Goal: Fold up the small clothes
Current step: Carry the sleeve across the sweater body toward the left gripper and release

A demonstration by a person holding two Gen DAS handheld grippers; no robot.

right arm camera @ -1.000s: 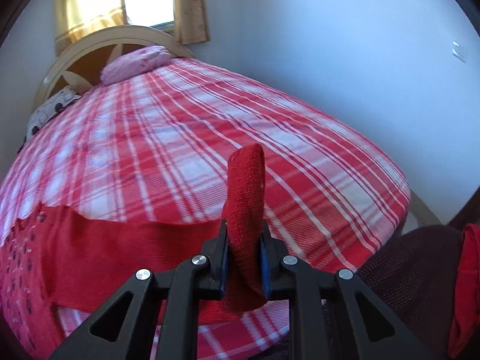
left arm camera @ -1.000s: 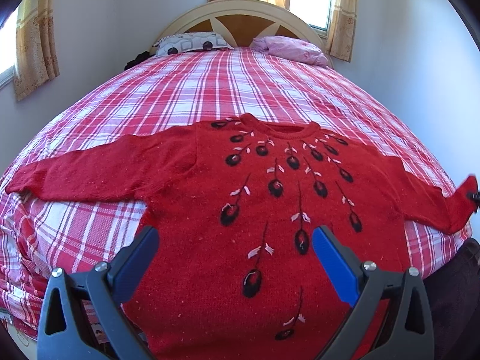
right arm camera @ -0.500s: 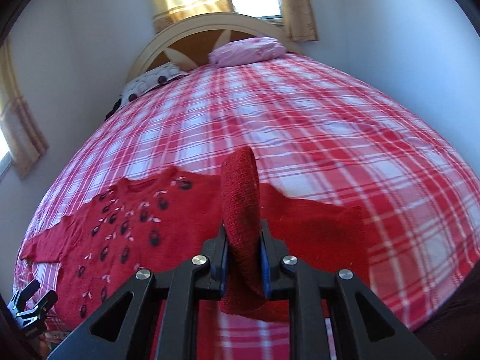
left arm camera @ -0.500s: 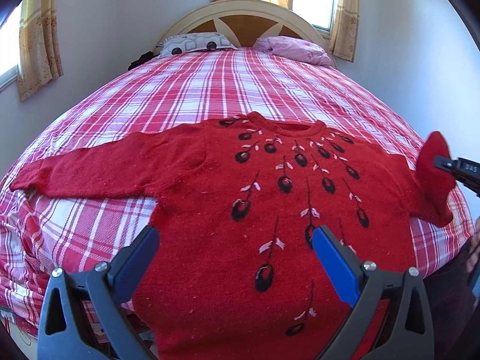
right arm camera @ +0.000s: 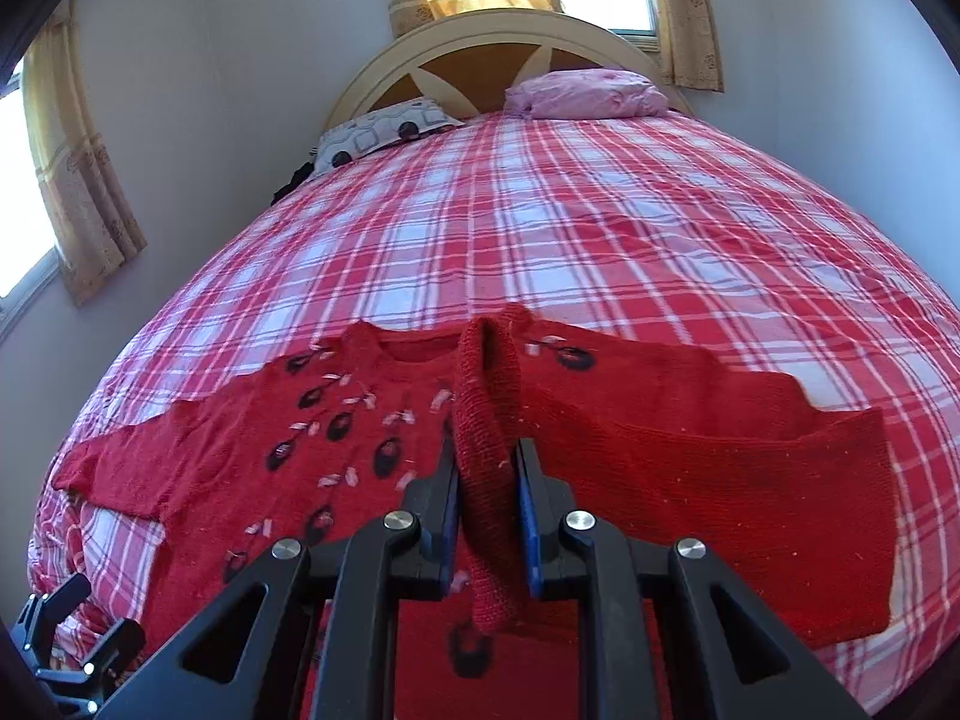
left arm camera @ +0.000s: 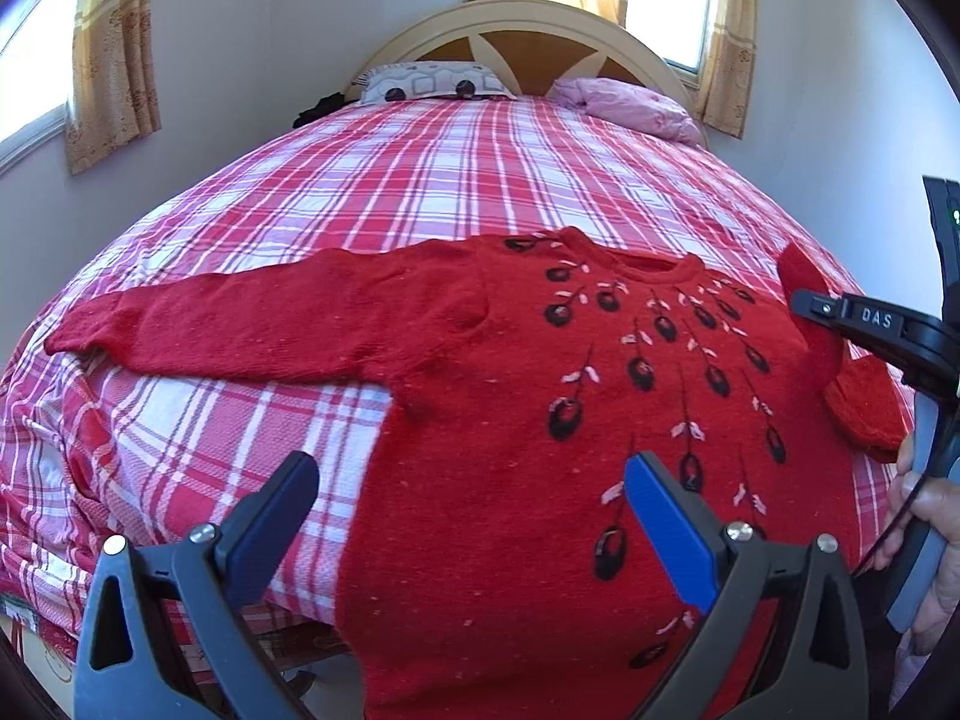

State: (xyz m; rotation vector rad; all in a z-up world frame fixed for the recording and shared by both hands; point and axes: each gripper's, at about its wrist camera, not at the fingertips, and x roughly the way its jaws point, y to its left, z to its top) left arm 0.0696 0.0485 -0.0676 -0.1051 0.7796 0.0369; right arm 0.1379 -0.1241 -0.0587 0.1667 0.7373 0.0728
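One red sweater (left arm camera: 510, 420), cuff (right arm camera: 486, 432) in right tongs (right arm camera: 487, 480)

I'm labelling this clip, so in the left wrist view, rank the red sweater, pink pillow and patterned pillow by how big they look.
1. red sweater, by far the largest.
2. pink pillow and patterned pillow look about alike; both lie far from the camera, so I won't rank them.

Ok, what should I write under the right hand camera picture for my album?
The right gripper pinches the red sweater's sleeve cuff and carries it over the sweater on the checked bed.
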